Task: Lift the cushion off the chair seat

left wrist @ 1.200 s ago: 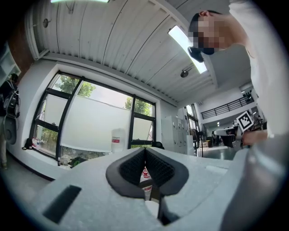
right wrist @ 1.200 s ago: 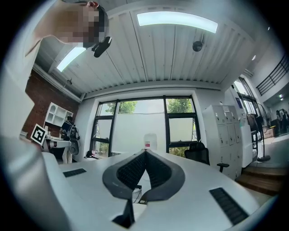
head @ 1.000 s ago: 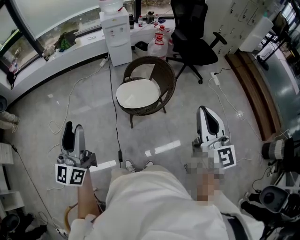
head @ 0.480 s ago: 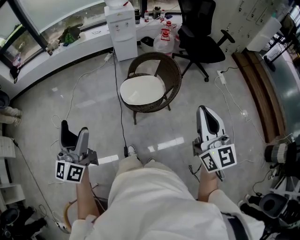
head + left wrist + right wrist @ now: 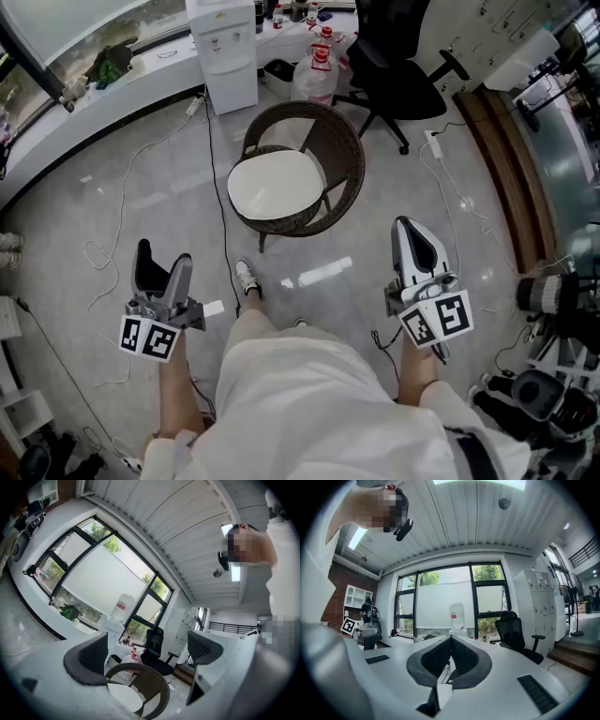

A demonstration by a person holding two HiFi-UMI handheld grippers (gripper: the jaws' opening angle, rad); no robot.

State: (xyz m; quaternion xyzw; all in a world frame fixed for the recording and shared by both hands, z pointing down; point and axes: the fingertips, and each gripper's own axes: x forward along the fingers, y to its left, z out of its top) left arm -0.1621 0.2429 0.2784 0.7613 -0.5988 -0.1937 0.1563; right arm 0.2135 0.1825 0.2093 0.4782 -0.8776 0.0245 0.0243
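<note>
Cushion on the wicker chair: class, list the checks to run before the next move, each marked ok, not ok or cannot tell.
1. Cushion flat on the wicker chair seat, nothing on top: ok.
2. Left claw open and empty: ok.
3. Right claw open: not ok, jaws together.
4. Claws at the cushion: not ok, both short of the chair.
5. Floor free of trip hazards: not ok, black cable lies beside the chair.

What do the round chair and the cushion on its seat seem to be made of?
The chair looks like dark brown woven wicker or rattan, matte: the weave shows on its back. The cushion is off-white and smooth, probably fabric.
</note>
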